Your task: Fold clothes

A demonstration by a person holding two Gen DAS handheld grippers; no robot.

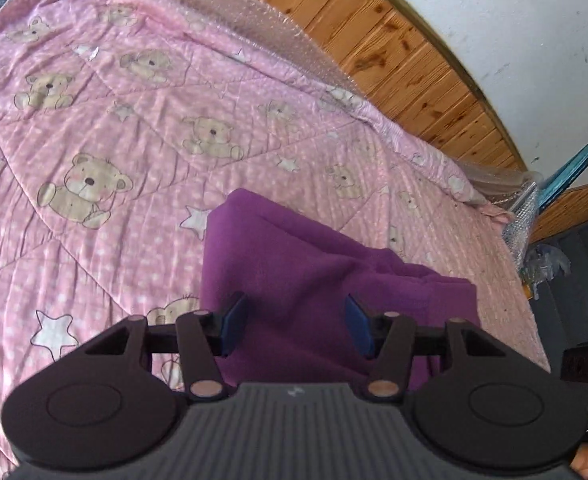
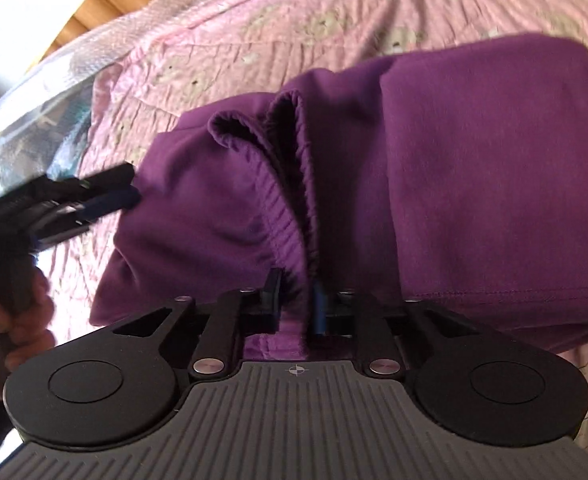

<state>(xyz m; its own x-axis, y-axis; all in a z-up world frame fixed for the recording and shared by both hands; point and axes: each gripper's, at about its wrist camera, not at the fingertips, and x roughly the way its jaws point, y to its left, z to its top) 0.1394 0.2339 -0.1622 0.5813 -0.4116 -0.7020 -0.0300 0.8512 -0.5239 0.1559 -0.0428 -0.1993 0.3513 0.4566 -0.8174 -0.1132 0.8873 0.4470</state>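
Note:
A purple garment [image 1: 294, 276] lies partly folded on a pink quilt. In the right wrist view the purple garment [image 2: 453, 168] fills the middle, its gathered elastic waistband [image 2: 290, 200] running down toward me. My right gripper [image 2: 295, 300] is shut on that waistband, with cloth bunched between the blue pads. My left gripper [image 1: 294, 326] hovers over the garment's near edge, open, nothing between its blue pads [image 1: 357, 324]. The left gripper [image 2: 110, 200] also shows from the side at the garment's left edge, held by a hand [image 2: 18, 320].
The pink quilt [image 1: 114, 128] with teddy bears and stars covers the bed. Bubble wrap [image 1: 262, 20] lines its far edge against a wooden headboard [image 1: 393, 40] and white wall. Dark floor and clutter [image 1: 553, 264] lie past the bed's right end.

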